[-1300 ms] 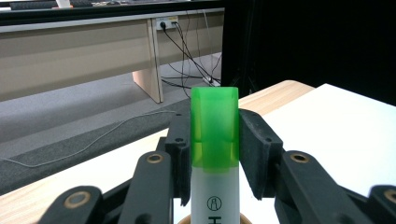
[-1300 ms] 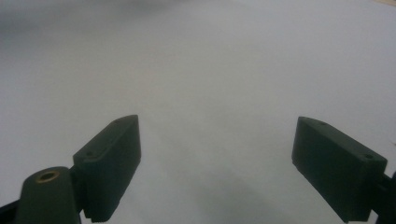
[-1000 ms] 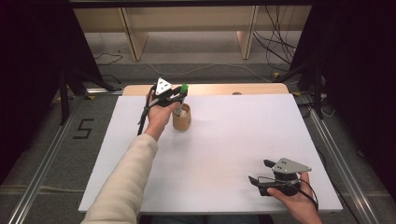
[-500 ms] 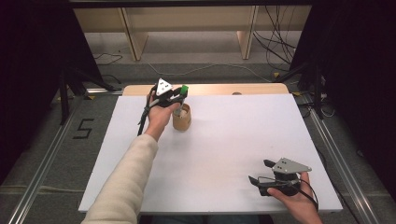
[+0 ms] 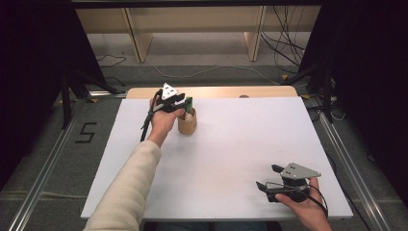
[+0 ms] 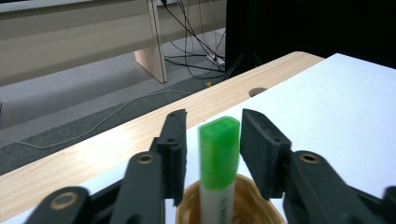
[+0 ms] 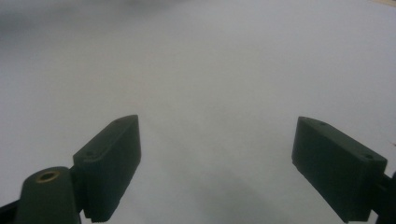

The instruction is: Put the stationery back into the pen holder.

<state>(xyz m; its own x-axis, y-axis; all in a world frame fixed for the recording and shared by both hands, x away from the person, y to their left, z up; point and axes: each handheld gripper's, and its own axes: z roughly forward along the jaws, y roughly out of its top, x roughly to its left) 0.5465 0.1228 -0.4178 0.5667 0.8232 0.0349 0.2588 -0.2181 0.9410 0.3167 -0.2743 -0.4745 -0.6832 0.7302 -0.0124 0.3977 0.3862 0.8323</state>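
Note:
A small brown woven cup stands on the white tabletop at the back left. Upright in the cup is a green-capped marker. My left gripper hangs over the cup. In the left gripper view its jaws flank the marker cap: a thin gap shows on the left side, and the right jaw is at or nearly at the cap, so the left gripper is open. My right gripper rests low at the front right, open wide over bare white surface, holding nothing.
A strip of wooden table edge runs behind the white top, with a round hole in it. Beyond it are wooden shelf legs and loose cables on the floor. Dark curtains close both sides.

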